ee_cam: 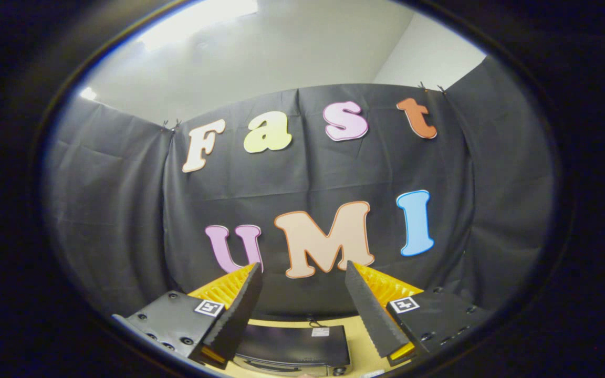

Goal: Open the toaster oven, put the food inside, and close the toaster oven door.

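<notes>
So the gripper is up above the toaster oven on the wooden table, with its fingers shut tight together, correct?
Not quite. The gripper view shows the gripper with its fingers spread apart and nothing between them, so it is open, not shut. The rest holds: it sits above the toaster oven, which rests on the wooden table, seen below between the fingers.

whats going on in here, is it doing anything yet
Not much yet. A hand-held claw hangs open high above a light wooden table, its fingers spread apart and holding nothing, aimed mostly at the black cloth booth wall. Below and between the fingers sits a black box-shaped toaster oven, seen from above; from here I cannot tell whether its door is open. The claw touches nothing, so the job looks barely begun.
</notes>
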`<move>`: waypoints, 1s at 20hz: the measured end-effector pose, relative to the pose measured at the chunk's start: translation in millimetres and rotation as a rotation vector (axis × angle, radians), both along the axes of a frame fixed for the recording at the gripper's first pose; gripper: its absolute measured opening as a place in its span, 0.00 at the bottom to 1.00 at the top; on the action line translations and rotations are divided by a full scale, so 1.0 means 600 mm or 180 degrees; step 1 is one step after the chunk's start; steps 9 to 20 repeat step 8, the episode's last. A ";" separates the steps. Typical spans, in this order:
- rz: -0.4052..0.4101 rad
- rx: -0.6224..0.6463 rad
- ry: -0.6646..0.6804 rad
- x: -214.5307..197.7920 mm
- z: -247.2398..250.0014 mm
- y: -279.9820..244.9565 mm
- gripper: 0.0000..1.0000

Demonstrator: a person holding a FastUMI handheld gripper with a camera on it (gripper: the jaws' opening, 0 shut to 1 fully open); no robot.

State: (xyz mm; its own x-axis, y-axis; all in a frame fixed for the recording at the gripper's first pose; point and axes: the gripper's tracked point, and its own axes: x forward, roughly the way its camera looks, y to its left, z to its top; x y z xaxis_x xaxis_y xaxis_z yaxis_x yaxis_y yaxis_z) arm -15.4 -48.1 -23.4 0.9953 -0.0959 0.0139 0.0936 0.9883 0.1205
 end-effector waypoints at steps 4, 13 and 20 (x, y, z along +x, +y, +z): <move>0.0031 -0.0041 0.0039 -0.005 -0.002 -0.022 0.98; 0.0055 -0.0192 0.0030 -0.010 -0.008 -0.054 0.98; 0.0055 -0.0192 0.0030 -0.010 -0.008 -0.054 0.98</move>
